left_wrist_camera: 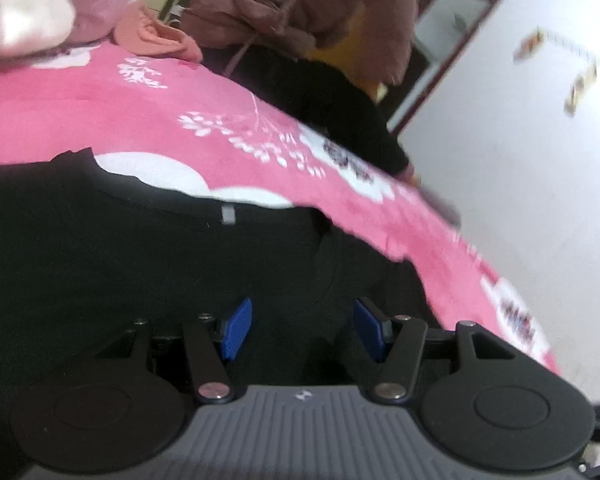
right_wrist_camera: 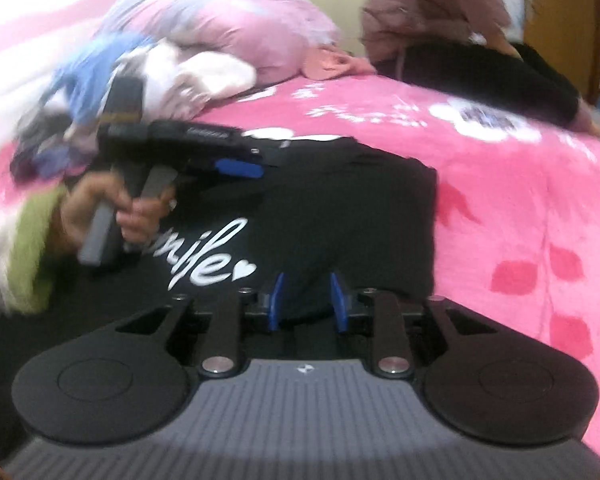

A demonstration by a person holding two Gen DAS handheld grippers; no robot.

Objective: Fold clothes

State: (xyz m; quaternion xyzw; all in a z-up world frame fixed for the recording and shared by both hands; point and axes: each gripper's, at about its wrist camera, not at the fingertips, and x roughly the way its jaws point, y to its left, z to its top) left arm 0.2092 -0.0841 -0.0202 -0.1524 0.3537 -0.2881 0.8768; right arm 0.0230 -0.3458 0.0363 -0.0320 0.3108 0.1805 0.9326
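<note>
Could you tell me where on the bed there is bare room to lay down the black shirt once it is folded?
The pink bedspread lies bare right of the black shirt, out to the bed's edge, and beyond its collar toward the seated person. The head end is crowded: pillow, peach garment and a heap of clothes. The left gripper hovers there too.

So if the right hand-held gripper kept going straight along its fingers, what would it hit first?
Most likely the black T-shirt: the right hand-held gripper is open, and black cloth fills the gap between its fingers and the space beyond. Past the shirt lies the pink bedspread. Depth is unclear through the fisheye.
</note>
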